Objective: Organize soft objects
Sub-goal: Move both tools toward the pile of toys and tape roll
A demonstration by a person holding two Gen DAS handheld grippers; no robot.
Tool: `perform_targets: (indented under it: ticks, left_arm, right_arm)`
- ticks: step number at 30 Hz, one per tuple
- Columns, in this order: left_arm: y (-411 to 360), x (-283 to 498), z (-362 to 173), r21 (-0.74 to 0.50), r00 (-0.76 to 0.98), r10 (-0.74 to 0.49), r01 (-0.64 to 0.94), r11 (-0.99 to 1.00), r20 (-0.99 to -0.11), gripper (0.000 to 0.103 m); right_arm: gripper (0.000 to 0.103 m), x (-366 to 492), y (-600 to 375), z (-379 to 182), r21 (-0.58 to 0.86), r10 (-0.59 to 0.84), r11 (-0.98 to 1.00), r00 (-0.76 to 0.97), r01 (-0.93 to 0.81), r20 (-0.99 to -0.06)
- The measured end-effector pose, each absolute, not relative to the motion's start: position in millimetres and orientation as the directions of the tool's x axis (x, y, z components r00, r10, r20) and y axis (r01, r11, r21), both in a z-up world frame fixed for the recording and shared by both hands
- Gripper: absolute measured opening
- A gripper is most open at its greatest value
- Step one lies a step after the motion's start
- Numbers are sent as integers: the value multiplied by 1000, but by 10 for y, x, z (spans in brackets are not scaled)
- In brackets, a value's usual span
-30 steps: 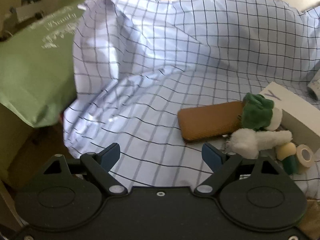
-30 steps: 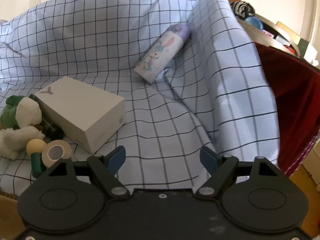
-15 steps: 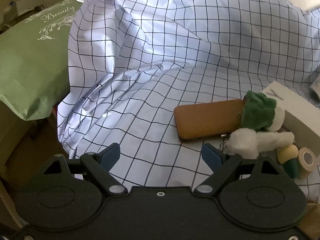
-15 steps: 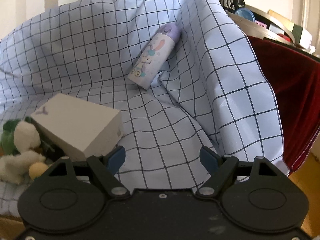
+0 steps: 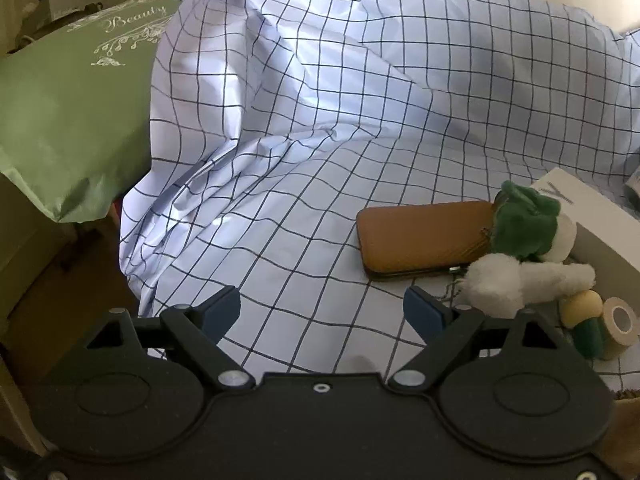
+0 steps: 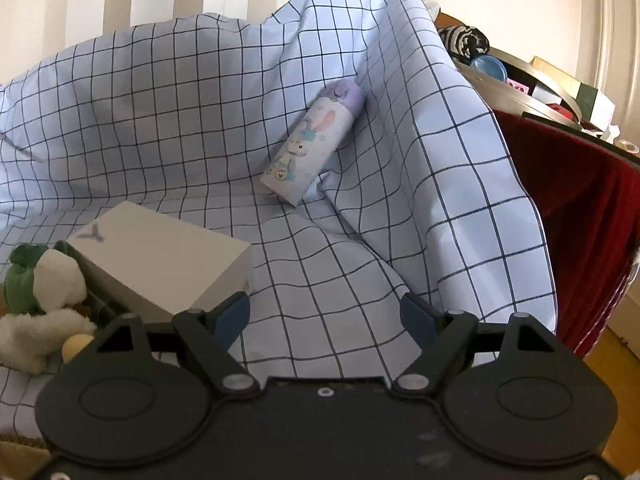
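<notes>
While nothing is held, the left hand-held gripper [image 5: 322, 312] is kept spread wide above the checked cloth [image 5: 320, 120], with only cloth seen between its blue fingertips [image 5: 222, 312]. The right hand-held gripper [image 6: 324, 316] is spread wide too, and only cloth [image 6: 200, 100] is seen between its tips.

The soft toy [image 5: 524, 256], green and white and fluffy, is seen lying on the cloth to the right of the left gripper, close to its right fingertip but not touching it. The toy is laid against the right end of a flat brown case [image 5: 420, 240] and is pressed up beside a white box [image 5: 600, 232]. Just below the toy, a small yellow and green thing [image 5: 584, 316] and a roll of tape [image 5: 620, 326] are found side by side.

From the right wrist view, the same toy [image 6: 48, 292] is seen at the far left, next to the white box [image 6: 168, 260]. A purple and white bottle [image 6: 316, 144] with cartoon animals on it is laid tilted on the cloth farther back, well apart from the box. A dark red cloth [image 6: 580, 220] is hung at the right edge, and a shelf of mixed things [image 6: 520, 84] is seen behind it.

A green bag [image 5: 72, 112] with white writing is seen at the left of the left wrist view, partly tucked under the checked cloth.
</notes>
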State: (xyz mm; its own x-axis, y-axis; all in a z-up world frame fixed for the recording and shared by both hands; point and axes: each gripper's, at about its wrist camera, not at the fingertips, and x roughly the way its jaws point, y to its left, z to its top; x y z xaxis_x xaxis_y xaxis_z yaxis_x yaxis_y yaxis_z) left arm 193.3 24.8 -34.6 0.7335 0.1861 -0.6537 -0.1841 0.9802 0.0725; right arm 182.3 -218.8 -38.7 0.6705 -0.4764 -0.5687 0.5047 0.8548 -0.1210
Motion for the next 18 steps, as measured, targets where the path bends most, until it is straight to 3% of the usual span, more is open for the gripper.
perform_targets:
  ticks: [18]
  left_arm:
    - [216,1987,-339,187,720,254,-173,967,-646,87]
  right_arm:
    - [84,1793,-2354,-386,-64,-406,872,644,485,-649]
